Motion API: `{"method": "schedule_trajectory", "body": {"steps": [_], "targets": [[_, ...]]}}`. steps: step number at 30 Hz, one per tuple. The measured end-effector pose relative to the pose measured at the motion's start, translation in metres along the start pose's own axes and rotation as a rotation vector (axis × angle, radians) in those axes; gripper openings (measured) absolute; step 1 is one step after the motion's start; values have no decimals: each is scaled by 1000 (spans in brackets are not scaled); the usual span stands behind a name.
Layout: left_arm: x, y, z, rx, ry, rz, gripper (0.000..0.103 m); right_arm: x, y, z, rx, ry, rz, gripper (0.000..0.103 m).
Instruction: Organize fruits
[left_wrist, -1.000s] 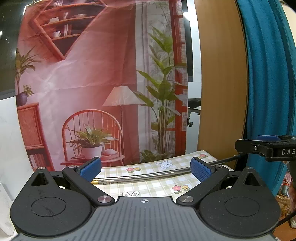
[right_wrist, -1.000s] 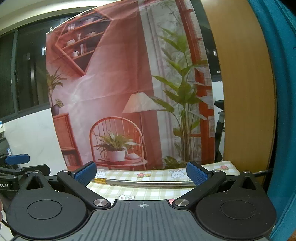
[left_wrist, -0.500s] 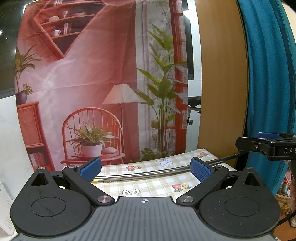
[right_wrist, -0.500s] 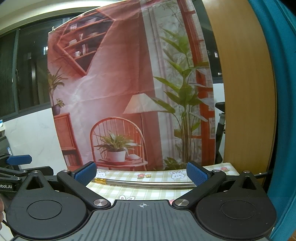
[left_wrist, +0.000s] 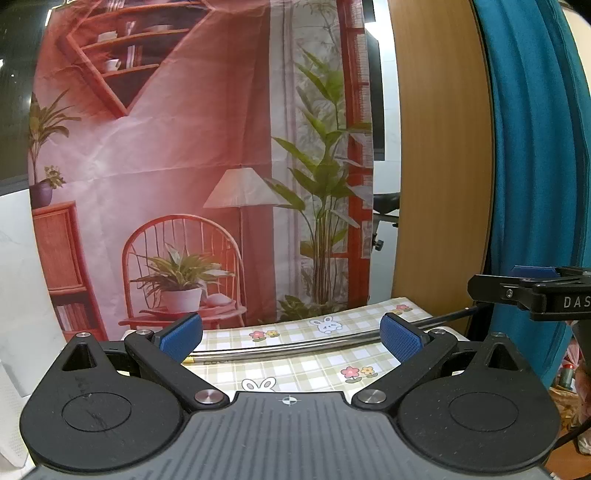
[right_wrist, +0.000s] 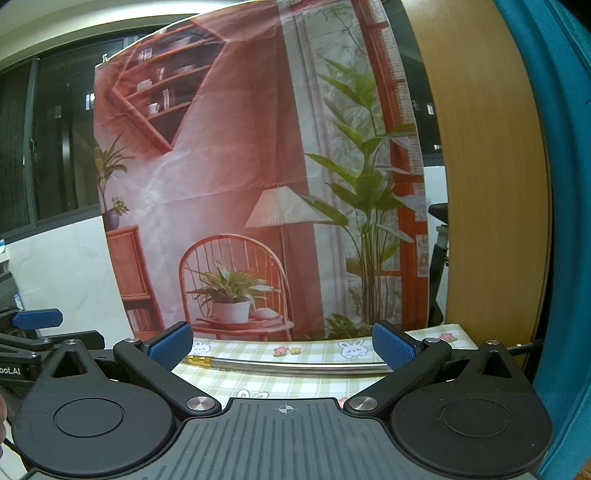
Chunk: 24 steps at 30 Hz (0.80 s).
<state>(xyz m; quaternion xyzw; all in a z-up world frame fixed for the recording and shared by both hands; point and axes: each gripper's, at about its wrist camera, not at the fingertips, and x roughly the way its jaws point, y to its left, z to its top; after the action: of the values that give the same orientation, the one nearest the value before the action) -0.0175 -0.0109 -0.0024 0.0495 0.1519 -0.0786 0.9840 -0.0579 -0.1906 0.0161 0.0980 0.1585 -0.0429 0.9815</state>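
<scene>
Reaching down blind, with no fruit in view, either wide-open, empty claw (left_wrist: 291, 334) (right_wrist: 282, 341) could snag the hose (left_wrist: 295, 347) on the counter (left_wrist: 314, 369).

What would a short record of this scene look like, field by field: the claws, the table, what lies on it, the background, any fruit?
Left gripper: open, holding nothing
Right gripper: open, holding nothing
Table cover: checked tablecloth with rabbits and flowers
On the table: metal hose with a brass end, lying across
Behind the table: printed backdrop of a red room
Right side: wooden panel, teal curtain
Fruit: none visible in either view
</scene>
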Motion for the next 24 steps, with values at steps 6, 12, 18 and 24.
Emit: {"method": "schedule_trajectory", "body": {"steps": [6,12,18,24], "targets": [[0,0,0,-3,1,-1,103,0,0,0,0,-2,1,103],[-1,0,0,-4,0,0,103,-1,-1,2,-5,-6,-2,103],[-1,0,2,-12,2,2,103,-3,-1,3,-6,-8,-2,103],[-1,-1,2,-12,2,2,103,-3,-1,3,-9,-9,-2,103]]}}
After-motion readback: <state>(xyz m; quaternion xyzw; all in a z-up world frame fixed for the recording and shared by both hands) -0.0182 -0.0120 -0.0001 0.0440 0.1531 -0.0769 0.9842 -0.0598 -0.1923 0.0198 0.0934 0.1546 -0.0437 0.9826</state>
